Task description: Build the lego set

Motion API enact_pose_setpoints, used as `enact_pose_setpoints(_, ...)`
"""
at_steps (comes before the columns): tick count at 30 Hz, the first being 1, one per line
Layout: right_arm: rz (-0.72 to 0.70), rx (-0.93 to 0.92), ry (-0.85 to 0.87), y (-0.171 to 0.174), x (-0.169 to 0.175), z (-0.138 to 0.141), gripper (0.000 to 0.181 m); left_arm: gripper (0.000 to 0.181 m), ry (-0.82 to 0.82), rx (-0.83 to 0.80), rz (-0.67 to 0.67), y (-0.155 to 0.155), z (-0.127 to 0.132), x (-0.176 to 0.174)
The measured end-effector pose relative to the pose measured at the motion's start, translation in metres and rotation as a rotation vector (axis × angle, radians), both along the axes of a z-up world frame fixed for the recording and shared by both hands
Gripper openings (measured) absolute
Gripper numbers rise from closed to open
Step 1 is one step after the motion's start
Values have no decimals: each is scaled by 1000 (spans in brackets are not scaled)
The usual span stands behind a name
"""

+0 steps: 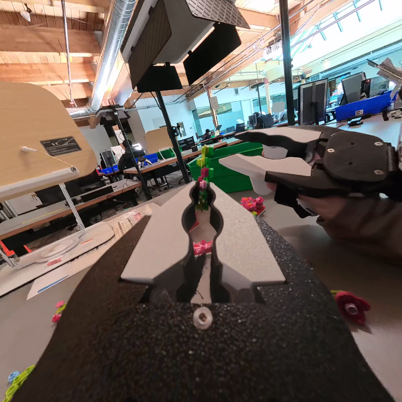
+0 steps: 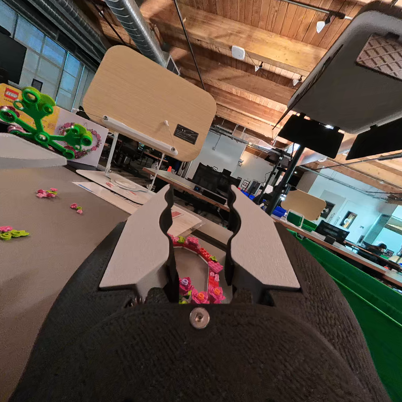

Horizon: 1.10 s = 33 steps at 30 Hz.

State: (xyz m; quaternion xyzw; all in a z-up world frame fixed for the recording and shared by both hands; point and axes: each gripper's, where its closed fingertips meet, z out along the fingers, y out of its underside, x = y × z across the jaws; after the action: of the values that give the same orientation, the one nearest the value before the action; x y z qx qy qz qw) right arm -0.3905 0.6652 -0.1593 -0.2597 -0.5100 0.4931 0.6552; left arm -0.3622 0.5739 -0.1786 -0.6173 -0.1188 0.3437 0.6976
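Basically left gripper (image 1: 201,189) pinches the green stem piece (image 1: 203,174) upright off the table, right gripper (image 2: 200,195) spread empty over the heart frame (image 2: 204,256); light, stiff, pops apart easily, so grip frame edges.

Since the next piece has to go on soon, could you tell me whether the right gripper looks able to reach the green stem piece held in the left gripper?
Probably yes: the right gripper is open, empty, and beside the stem piece with nothing between.
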Motion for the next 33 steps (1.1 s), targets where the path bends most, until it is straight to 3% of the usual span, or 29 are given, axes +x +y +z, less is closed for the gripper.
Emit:
enact_pose_setpoints(3, -25, -7, -18, 4, 0, -3, 47, 4, -18, 4, -3, -1, 0, -1)
enact_pose_setpoints(8, -214, -78, -88, 38, -1, -13, 33, 4, -5, -9, 16, -4, 4, -2)
enact_pose_setpoints(11, -211, -125, -98, 43, 0, -11, 31, 4, 44, -23, 54, -8, 11, -3)
enact_pose_setpoints(16, -125, 5, -96, 20, 6, -10, 30, 4, 129, -130, 33, 1, 16, 3)
enact_pose_setpoints(20, 161, 63, -131, -18, 22, -14, 31, 4, 179, -412, -173, 12, -13, 36)
enact_pose_setpoints(23, 356, 300, -279, -43, 42, -48, 25, 4, 345, -694, -309, 10, -44, 54)
enact_pose_setpoints(27, 785, 404, -578, -68, 102, -90, 26, 4, 375, -769, -390, -1, -55, 53)
enact_pose_setpoints(30, 884, 389, -675, -68, 116, -95, 28, 4, 335, -779, -448, -3, -61, 42)
enact_pose_setpoints(33, 891, 366, -735, -69, 120, -103, 29, 4, 297, -822, -461, 2, -76, 32)
